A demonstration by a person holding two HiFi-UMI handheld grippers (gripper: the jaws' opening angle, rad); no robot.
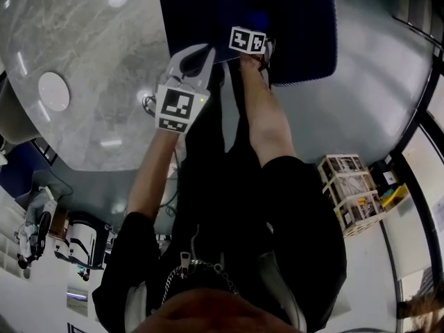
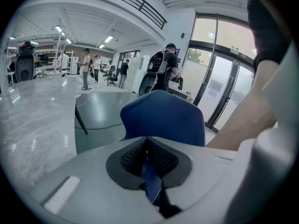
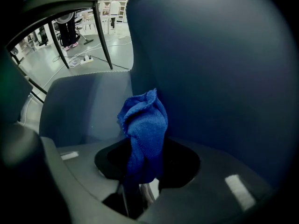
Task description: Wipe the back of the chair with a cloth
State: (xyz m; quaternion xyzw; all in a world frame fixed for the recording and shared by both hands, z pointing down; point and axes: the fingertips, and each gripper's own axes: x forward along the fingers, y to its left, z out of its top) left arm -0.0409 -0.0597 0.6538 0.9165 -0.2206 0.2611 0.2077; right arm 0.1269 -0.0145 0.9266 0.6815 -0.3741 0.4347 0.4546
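The blue chair (image 1: pixel 298 19) stands at the top of the head view; its backrest (image 3: pixel 210 69) fills the right gripper view, with the seat (image 3: pixel 79 106) to the left. My right gripper (image 3: pixel 145 160) is shut on a bunched blue cloth (image 3: pixel 142 125), which is pressed close against the inner face of the backrest. In the head view that right gripper (image 1: pixel 251 46) is over the chair. My left gripper (image 1: pixel 187 71) hovers at the chair's left edge. Its jaws are shut with the pads (image 2: pixel 133 157) meeting, and the chair back (image 2: pixel 163 118) lies just beyond them.
A grey marble table (image 1: pixel 83 61) with a round white disc (image 1: pixel 53 91) lies left of the chair; its dark legs (image 3: pixel 103 31) stand behind the seat. Stacked boxes (image 1: pixel 350 193) sit at the right. People (image 2: pixel 163 64) stand far off near glass doors (image 2: pixel 219 87).
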